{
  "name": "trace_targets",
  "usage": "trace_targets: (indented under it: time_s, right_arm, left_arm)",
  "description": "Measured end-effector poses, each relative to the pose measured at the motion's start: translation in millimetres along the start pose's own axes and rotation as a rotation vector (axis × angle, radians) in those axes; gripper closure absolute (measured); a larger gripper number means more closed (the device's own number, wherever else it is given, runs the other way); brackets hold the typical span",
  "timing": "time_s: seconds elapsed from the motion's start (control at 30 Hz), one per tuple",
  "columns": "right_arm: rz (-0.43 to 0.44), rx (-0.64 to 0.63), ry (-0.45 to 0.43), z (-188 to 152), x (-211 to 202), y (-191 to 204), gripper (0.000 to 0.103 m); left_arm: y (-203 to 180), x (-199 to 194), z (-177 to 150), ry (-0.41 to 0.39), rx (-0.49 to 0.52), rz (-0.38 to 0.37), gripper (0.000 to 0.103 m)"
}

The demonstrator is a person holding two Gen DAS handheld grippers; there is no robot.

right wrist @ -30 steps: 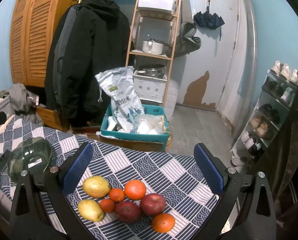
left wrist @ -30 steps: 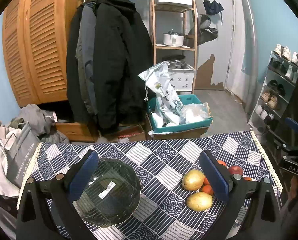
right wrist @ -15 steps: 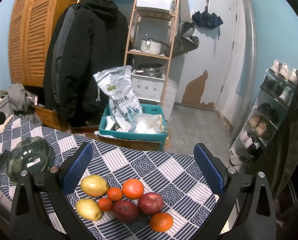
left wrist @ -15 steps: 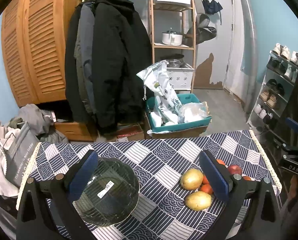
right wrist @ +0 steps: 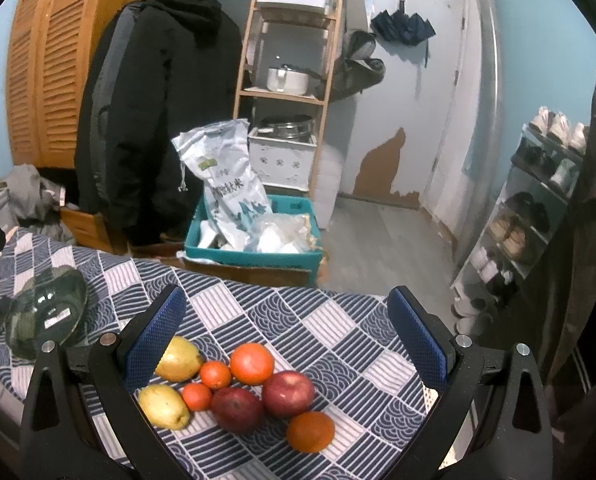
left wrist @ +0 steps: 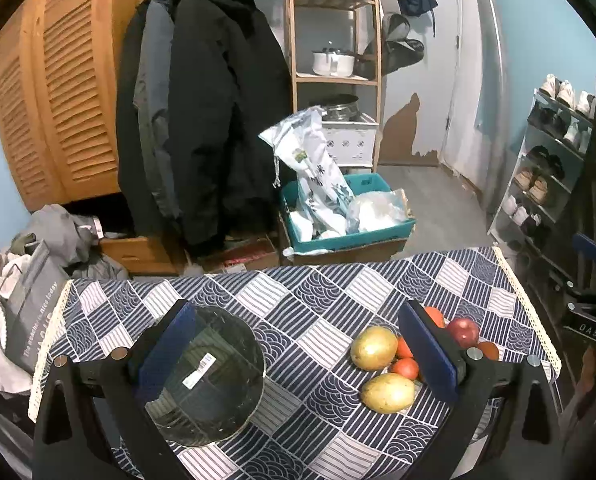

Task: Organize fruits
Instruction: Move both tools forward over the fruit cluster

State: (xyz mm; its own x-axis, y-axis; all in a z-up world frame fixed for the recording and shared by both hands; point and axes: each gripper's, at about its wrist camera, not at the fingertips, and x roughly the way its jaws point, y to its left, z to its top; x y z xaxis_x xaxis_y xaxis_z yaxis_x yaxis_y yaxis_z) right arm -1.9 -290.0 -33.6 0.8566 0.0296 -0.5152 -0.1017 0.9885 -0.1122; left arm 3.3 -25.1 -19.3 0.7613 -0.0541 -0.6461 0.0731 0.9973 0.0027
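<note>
A cluster of fruit lies on the blue patterned tablecloth (right wrist: pixel 337 340): two yellow pears (right wrist: pixel 180 360) (right wrist: pixel 162 406), two red apples (right wrist: pixel 288 394) (right wrist: pixel 237 408), and several oranges (right wrist: pixel 252 363). My right gripper (right wrist: pixel 286 336) hovers open above the cluster, holding nothing. A clear glass bowl (left wrist: pixel 208 376) with a sticker sits at the table's left. My left gripper (left wrist: pixel 298 344) stands open above the table, its left finger over the bowl and its right finger (left wrist: pixel 427 350) covering part of the fruit (left wrist: pixel 373 348). The bowl (right wrist: pixel 46 318) holds no fruit.
Beyond the table's far edge stand a teal crate (left wrist: pixel 349 216) with bags, a wooden shelf with pots (left wrist: pixel 333 64), hanging dark coats (left wrist: pixel 202 120) and a louvred wardrobe. A shoe rack (right wrist: pixel 537 200) lines the right wall. Clothes are piled at the left.
Both grippers have shifted slightly, so the fruit and the bowl sit a little lower and more leftward in the views. Nothing was taken hold of or let go.
</note>
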Motion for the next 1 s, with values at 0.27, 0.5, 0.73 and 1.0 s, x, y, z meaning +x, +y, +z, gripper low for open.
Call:
trace_targets:
  time_s: [0.27, 0.5, 0.73, 1.0]
  right_arm:
    - [-0.007, 0.019, 0.055, -10, 7, -9, 0.004]
    - [-0.009, 0.048, 0.155, -26, 26, -20, 0.004]
    - [0.003, 0.102, 0.291, -49, 54, -35, 0.004]
    - [0.001, 0.106, 0.459, -85, 90, -44, 0.004]
  left_arm:
    - [-16, 19, -8, 0.073, 0.014, -0.031, 0.001]
    - [-30, 49, -24, 0.172, 0.034, -0.054, 0.001]
    - [-47, 84, -44, 0.28, 0.047, -0.071, 0.001]
    - [-70, 120, -65, 0.368, 0.103, -0.065, 0.001]
